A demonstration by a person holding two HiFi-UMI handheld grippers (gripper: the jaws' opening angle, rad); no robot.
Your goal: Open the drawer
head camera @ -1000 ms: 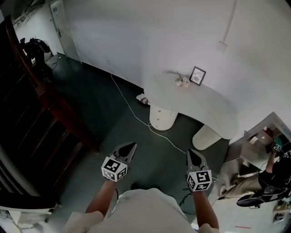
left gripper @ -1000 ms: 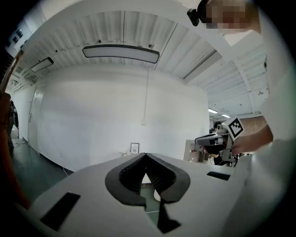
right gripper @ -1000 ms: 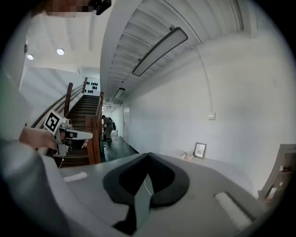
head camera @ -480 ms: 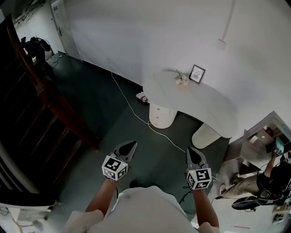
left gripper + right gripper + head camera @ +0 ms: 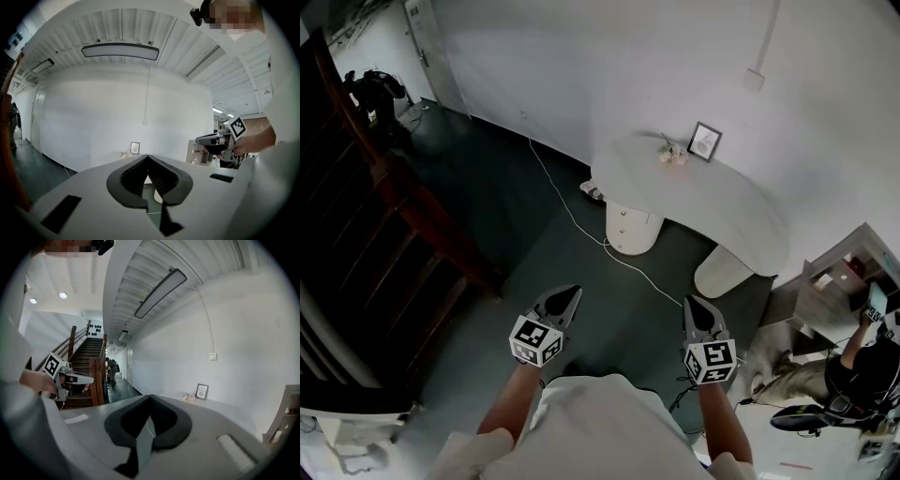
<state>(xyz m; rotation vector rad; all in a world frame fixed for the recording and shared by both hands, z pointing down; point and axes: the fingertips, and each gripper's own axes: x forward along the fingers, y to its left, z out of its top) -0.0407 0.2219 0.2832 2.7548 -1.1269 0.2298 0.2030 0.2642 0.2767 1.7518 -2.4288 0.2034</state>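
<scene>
The left gripper and right gripper have moved a bit nearer the white bench.
Both have their fingers clenched tight on nothing, up over the dark floor. The drawer is in the round leg under the bench, well apart from them. It looks tiny, so only small knobs show.

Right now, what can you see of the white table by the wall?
The white table stands against the wall. Its smooth, matte top is long with rounded ends, carried on two rounded pedestals; the left pedestal shows two small knobs. A small picture frame and a pale ornament rest near its back edge.
</scene>
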